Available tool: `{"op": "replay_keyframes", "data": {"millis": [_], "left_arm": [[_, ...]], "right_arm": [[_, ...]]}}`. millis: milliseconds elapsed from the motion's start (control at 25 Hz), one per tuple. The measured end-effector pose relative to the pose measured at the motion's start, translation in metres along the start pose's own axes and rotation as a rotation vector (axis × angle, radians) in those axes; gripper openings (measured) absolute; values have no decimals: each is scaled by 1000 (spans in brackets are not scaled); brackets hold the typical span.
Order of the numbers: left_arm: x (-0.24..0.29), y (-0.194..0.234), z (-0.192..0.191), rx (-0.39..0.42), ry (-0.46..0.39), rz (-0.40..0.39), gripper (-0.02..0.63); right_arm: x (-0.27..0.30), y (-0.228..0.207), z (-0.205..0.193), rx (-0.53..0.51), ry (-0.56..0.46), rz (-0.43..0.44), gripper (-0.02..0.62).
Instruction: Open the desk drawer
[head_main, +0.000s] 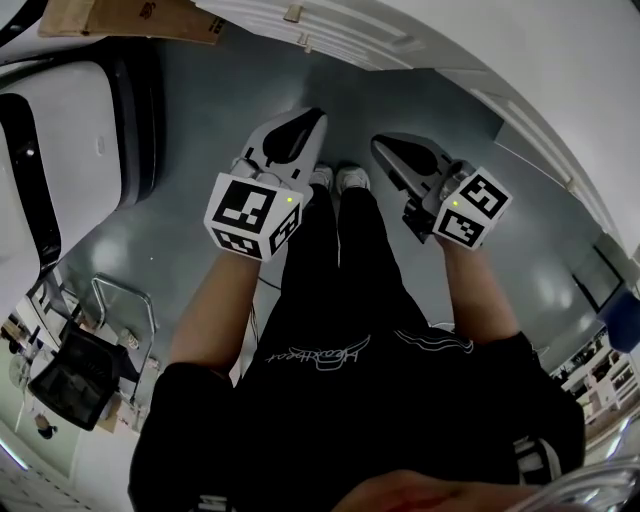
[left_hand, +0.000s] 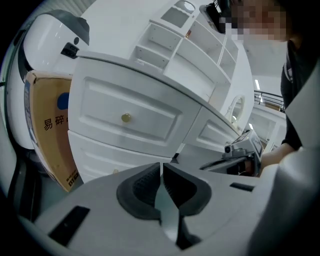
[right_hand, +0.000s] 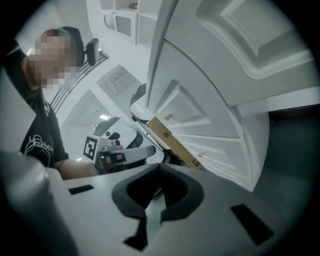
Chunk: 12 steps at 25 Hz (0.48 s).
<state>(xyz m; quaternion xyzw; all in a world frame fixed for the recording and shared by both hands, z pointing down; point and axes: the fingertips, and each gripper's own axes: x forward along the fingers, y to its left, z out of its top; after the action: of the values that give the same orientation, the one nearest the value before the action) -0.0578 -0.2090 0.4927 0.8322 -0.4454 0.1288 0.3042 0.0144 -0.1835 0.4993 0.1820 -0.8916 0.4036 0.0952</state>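
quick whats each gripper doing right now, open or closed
Left gripper: closed, holding nothing.
Right gripper: closed, holding nothing.

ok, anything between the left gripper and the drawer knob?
Nothing. Left gripper view shows the left gripper, fingers shut, facing the drawer knob across bare air.

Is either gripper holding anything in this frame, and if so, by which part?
Nothing is held. The left gripper and the right gripper both have their jaws shut with nothing between them, and neither touches the drawer knob.
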Motion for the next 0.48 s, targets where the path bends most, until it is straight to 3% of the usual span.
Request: {"op": "replay_keyframes", "data": {"millis": [240, 480], "left_arm": [[36, 52, -24, 25, 18, 91, 11], [73, 89, -45, 37, 47, 177, 98]], "right_arm": [[23, -15, -18, 41, -13, -6, 6], [34, -21, -35, 68, 10, -8, 6]]}}
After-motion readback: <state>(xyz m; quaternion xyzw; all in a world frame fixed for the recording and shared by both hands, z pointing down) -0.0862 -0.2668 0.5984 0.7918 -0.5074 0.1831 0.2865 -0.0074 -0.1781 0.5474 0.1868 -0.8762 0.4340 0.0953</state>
